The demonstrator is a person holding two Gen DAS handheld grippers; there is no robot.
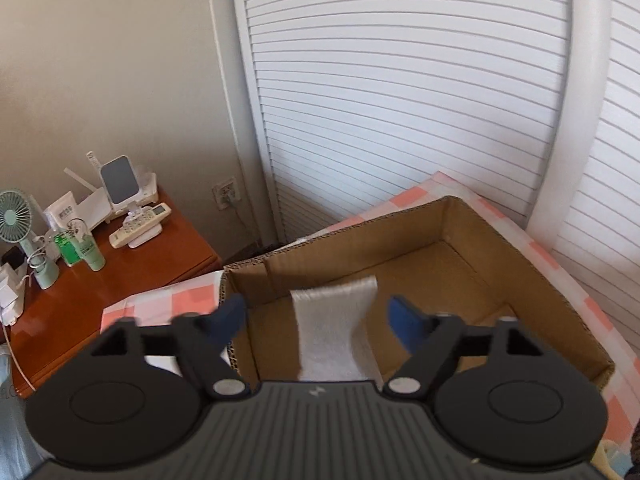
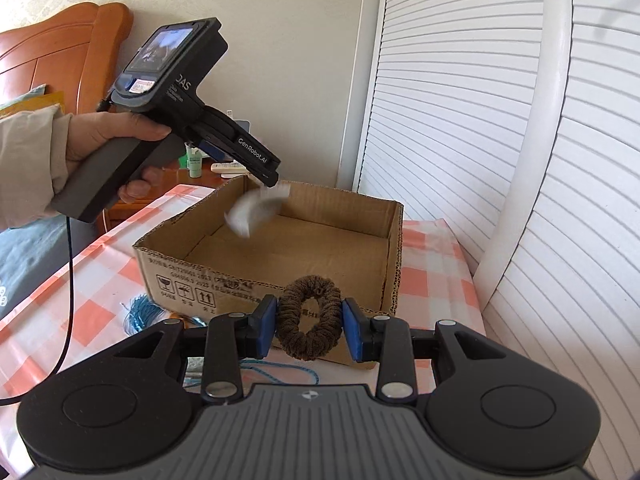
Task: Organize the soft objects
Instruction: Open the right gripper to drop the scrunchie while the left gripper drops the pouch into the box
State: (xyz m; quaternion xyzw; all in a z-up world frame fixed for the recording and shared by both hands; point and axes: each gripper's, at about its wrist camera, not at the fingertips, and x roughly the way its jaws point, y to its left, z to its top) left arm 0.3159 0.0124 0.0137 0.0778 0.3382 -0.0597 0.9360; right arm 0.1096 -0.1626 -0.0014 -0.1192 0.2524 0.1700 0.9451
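An open cardboard box (image 1: 532, 276) (image 2: 256, 272) stands on a pink-and-white checked cloth. My left gripper (image 1: 316, 316) is open above the box; a white soft cloth strip (image 1: 336, 328) hangs free between its fingers, over the box floor. In the right wrist view the same white cloth (image 2: 256, 210) is blurred in mid-air just under the left gripper's tip (image 2: 272, 178), inside the box. My right gripper (image 2: 309, 326) is shut on a brown fuzzy hair tie (image 2: 309, 330), held in front of the box's near wall.
Blue string (image 2: 140, 314) lies on the checked cloth (image 2: 432, 280) left of the box. A wooden nightstand (image 1: 120, 280) holds a fan (image 1: 18, 224), remotes and bottles. White louvred doors (image 1: 400, 100) stand behind. A wooden headboard (image 2: 60, 52) is at the left.
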